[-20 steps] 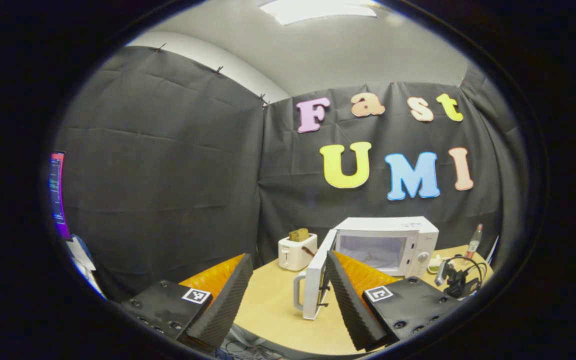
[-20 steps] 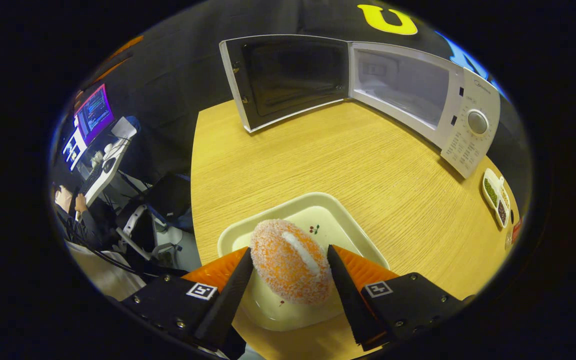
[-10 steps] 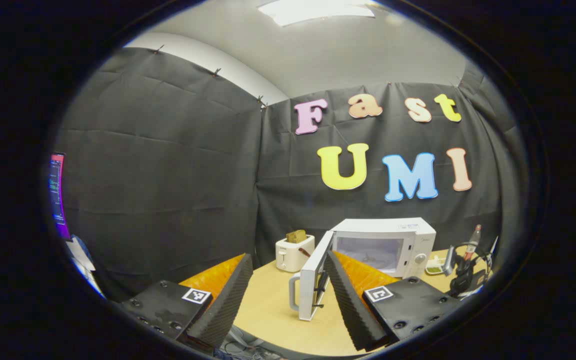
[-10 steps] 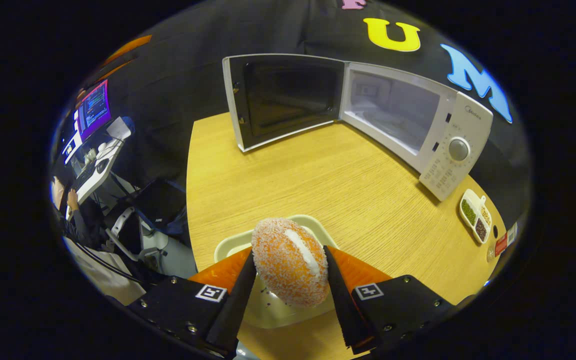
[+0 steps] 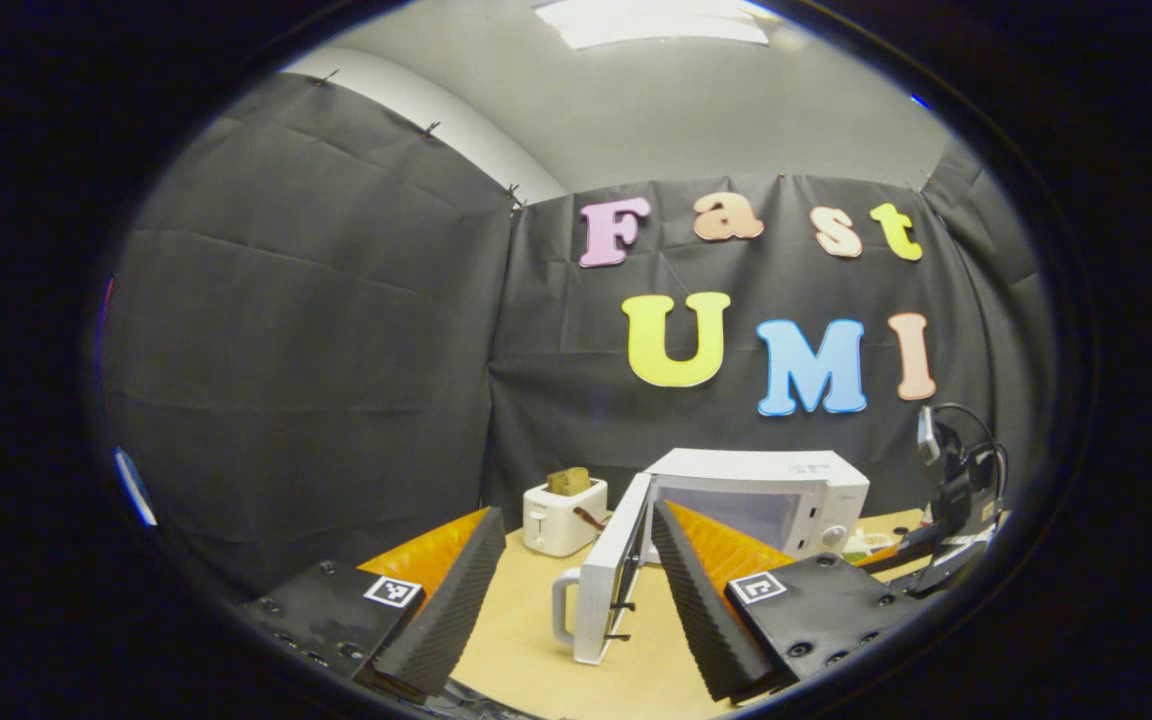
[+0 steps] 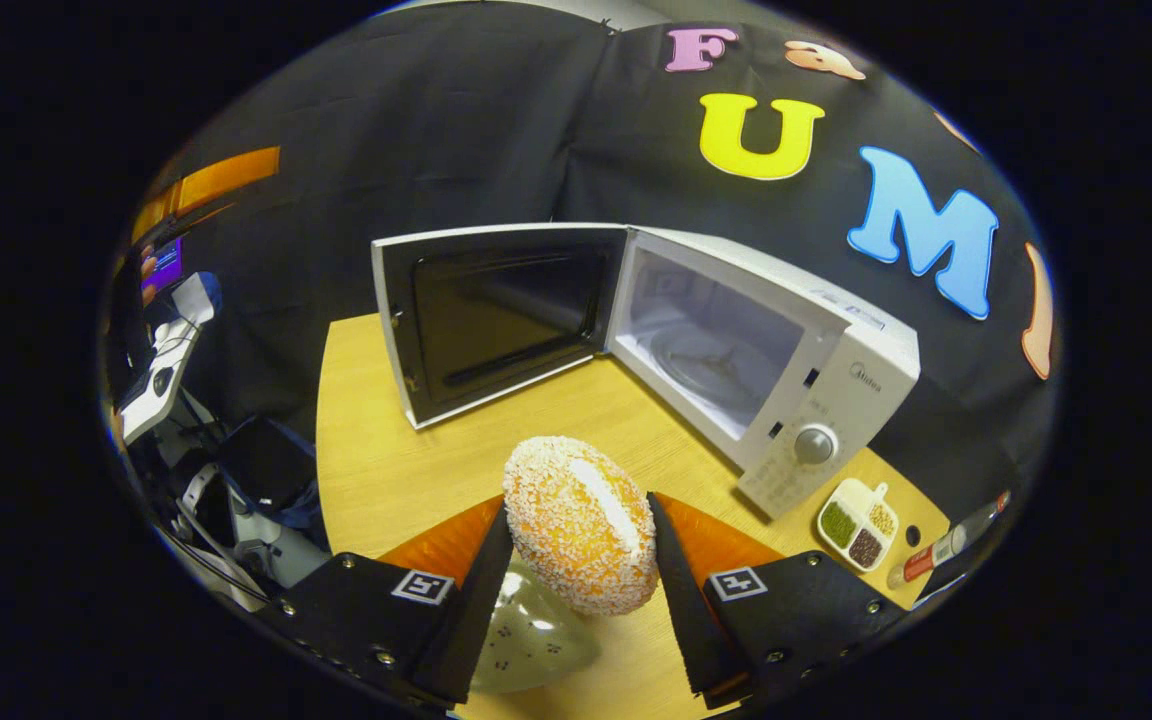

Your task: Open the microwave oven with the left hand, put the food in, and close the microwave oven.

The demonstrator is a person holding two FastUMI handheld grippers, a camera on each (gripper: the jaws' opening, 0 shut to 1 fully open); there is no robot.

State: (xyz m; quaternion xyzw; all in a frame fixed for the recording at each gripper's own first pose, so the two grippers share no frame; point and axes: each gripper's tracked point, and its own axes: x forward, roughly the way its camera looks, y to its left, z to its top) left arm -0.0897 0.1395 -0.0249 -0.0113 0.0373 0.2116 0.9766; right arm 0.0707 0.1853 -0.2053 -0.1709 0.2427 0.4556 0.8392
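Bun [image 6: 580,522] was pinched between both fingers of the right gripper [image 6: 576,570], held up above the table [image 6: 366,470] and a pale plate [image 6: 531,630].

Straight ahead, the microwave [image 6: 816,370] was sat with its door [image 6: 496,315] swung wide, turntable visible inside. The left gripper [image 5: 576,590] was held spread apart with nothing in it, door edge and toaster [image 5: 562,515] seen beyond.

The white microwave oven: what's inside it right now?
Inside the open white microwave oven, a round glass turntable lies bare. The cavity's near corner hides behind the control panel.
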